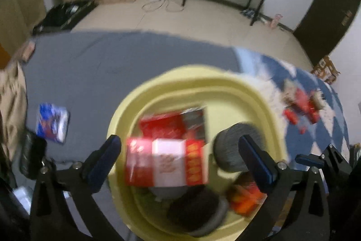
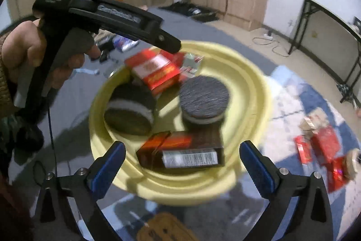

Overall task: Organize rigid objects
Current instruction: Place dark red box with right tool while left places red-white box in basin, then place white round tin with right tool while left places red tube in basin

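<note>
Nearest the cameras, the left tool point(image 1: 180, 159) and the right tool point(image 2: 182, 164) both stood spread wide with nothing gripped, each poised above the yellow basin point(image 2: 248, 92), probably because boxes had been dropped in. In the basin lay a red-and-white box point(image 1: 164, 164), a dark box point(image 2: 185, 150) and two round pads point(image 2: 204, 98). Farther off, red packets point(image 2: 325, 146) lay loose on the patterned cloth, apparently waiting to be gathered.
</note>
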`<move>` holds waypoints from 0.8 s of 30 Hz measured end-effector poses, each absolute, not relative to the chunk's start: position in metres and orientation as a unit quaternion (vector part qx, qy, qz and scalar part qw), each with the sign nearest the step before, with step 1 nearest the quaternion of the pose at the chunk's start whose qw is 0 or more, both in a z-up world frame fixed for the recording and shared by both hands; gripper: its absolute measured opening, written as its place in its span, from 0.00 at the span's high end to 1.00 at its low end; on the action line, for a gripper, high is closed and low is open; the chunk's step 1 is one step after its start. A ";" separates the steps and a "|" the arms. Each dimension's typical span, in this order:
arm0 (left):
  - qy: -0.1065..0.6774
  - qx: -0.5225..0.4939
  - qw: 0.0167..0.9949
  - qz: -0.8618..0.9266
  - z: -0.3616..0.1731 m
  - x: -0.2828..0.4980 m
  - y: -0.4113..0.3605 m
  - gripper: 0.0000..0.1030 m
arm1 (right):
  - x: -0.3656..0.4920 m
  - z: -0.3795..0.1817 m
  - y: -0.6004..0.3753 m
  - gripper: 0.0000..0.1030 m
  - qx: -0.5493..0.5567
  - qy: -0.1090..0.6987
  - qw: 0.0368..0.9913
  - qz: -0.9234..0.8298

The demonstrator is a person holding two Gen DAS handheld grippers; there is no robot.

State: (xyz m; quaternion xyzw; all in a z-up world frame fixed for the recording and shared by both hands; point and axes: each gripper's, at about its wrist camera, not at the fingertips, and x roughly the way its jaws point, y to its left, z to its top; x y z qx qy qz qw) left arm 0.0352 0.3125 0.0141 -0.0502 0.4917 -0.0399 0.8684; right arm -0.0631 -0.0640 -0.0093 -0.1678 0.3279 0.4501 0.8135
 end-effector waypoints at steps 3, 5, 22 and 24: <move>0.478 -0.026 0.875 -0.072 0.040 0.040 0.276 0.00 | -0.052 0.010 -0.104 0.00 -0.129 0.323 0.834 0.428; 0.471 -0.006 0.876 -0.107 0.053 0.041 0.243 0.00 | -0.037 0.019 -0.146 0.00 -0.092 0.321 0.854 0.399; 0.515 0.166 0.804 -0.247 -0.048 0.093 0.062 0.00 | 0.085 -0.031 -0.279 0.00 -0.032 0.359 0.888 0.285; 0.522 0.171 0.798 -0.248 -0.057 0.098 0.057 0.00 | 0.090 -0.038 -0.272 0.00 -0.038 0.360 0.885 0.292</move>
